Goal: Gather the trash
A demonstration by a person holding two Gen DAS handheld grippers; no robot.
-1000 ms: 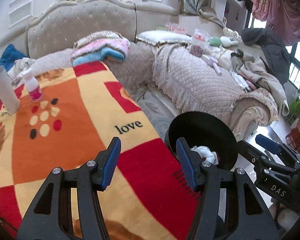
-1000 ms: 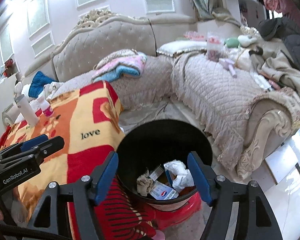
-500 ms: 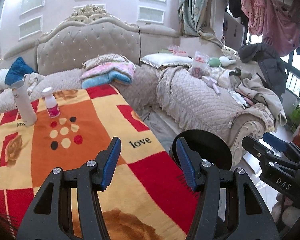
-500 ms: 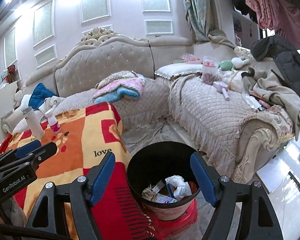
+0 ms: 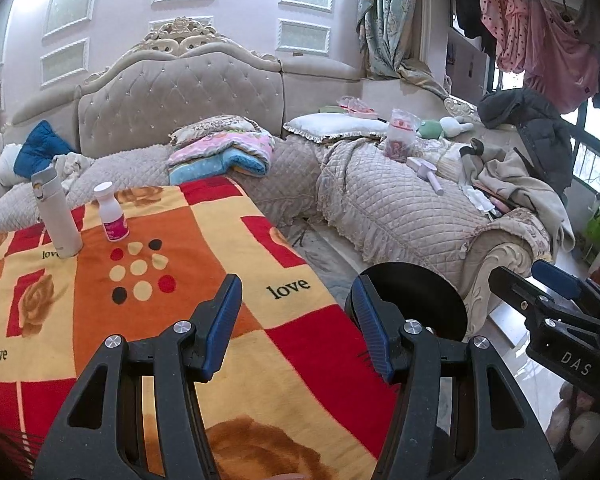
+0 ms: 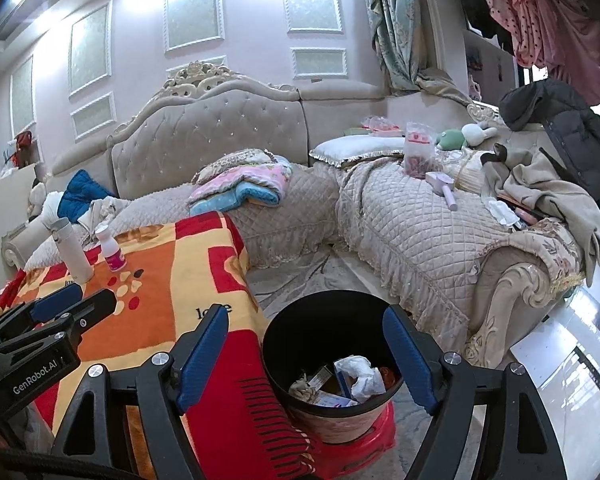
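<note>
Right now the left hand-held gripper (image 5: 296,320) hangs over a blanket-covered desk (image 5: 148,312), its blue pads parted with nothing between them. Just past its right finger sits the bin (image 5: 428,300), showing only a dark rim and inner wall from this side. Far ahead and to the left of this hand-held gripper a flask (image 5: 56,216) stands upright on the blanket, with a pink-labelled bottle (image 5: 112,214) just beside it, the two apart.

The right hand-held gripper (image 6: 306,344) hovers above the bin (image 6: 300,320), which stands on a red stool (image 6: 364,440) at the desk's edge. Its jaws are opening, and no item lies between the pads; the bin's mouth shows through the gap. Inside the bin lies the trash (image 6: 340,380): crumpled white tissue, a wrapper and scraps of card, heaped at the bottom. To the left of this hand-held gripper the left hand-held gripper (image 6: 60,300) shows from the side above the blanket.

Beyond both, a sofa (image 6: 420,232) wraps around the corner, with folded blankets (image 6: 244,188) on its seat straight ahead and a dark jacket (image 6: 560,128) far to the right.
</note>
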